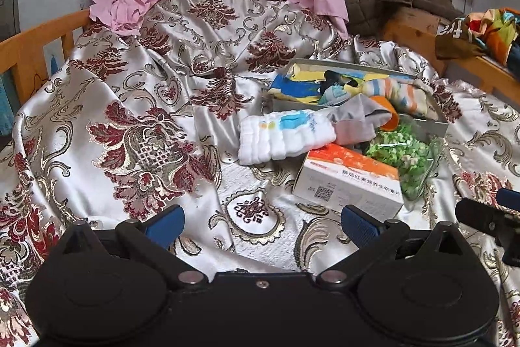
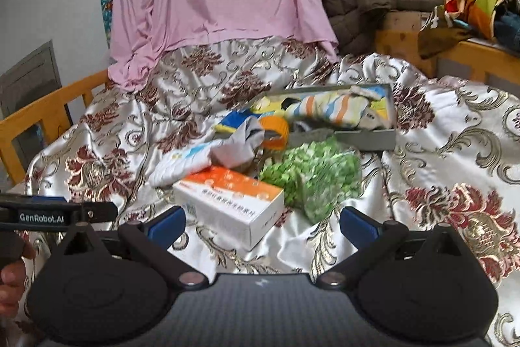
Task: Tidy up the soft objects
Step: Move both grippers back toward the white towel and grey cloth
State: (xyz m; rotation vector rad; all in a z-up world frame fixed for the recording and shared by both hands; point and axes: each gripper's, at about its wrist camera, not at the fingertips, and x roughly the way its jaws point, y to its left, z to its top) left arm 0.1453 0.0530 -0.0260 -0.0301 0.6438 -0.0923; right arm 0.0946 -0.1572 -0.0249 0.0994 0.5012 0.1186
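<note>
While level above the bedspread [image 1: 136, 126], both tongs, left tongs [image 1: 260, 225] and right tongs [image 2: 261, 225], spread wide, empty.

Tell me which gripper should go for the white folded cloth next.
Left, probably. In the left wrist view the white folded cloth lies nearly straight ahead of the open left gripper over bare bedspread. From the right gripper, also open, the orange-and-white box stands in the way.
</note>
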